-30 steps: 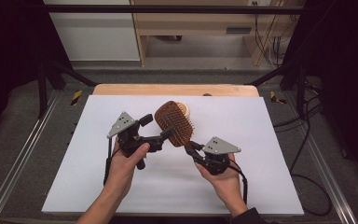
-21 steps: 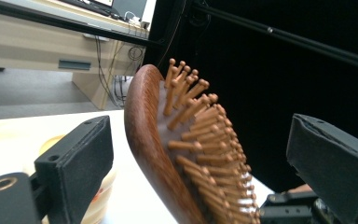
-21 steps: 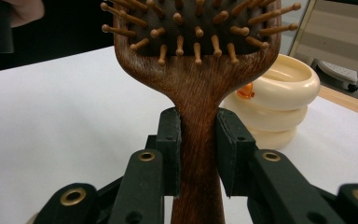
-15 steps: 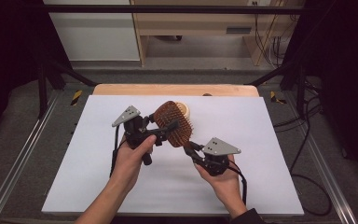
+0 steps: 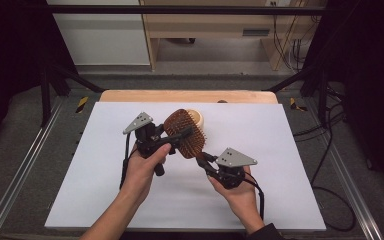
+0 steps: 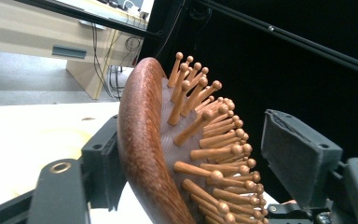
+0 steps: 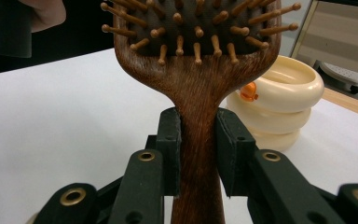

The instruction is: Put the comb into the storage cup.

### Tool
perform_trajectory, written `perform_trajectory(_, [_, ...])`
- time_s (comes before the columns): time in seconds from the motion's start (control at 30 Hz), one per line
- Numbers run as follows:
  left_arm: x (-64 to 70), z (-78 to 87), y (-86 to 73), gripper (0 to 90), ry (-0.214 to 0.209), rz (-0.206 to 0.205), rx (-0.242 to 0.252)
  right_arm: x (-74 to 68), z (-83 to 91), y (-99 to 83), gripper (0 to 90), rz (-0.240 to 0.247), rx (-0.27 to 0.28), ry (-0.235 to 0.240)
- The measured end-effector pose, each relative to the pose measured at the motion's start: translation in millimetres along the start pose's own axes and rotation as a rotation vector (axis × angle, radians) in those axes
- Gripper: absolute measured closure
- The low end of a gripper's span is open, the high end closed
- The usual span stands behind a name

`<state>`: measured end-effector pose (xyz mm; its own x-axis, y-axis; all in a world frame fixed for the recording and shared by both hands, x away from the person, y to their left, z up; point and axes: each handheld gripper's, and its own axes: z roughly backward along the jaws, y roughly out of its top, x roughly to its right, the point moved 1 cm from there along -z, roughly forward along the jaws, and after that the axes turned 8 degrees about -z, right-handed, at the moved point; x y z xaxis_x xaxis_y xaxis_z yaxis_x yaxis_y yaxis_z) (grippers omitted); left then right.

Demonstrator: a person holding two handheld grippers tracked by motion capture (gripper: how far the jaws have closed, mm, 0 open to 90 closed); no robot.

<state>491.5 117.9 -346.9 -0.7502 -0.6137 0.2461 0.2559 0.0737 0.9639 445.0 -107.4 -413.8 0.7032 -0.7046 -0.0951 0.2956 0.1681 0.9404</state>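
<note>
Wooden hairbrush held above the counter, long axis slanting: head up-left toward the cream ring holder, handle down-right. Right gripper clamps the handle. Left gripper straddles the head, jaws spread.

No words, letters or numbers can be read anywhere in these pictures. The wooden brush has no name or mark on it. The cream holder has a small orange shape on it, but it is not a letter or a number. The grey plates on the two grippers are blank. The white table top has nothing written on it.
</note>
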Motion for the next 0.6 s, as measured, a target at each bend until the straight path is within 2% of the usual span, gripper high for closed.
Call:
perform_trajectory(0.27, [-2.3, 2.1, 1.3, 35.3, -0.005, 0.057, 0.005, 0.0, -0.2, -0.5, 73.1, -0.003, 0.004, 0.002])
perform_trajectory(0.6, [-3.4, 0.2, -0.9, 45.0, 0.012, 0.112, 0.001, 1.2, -2.5, -3.4, 73.1, -0.016, -0.008, 0.003])
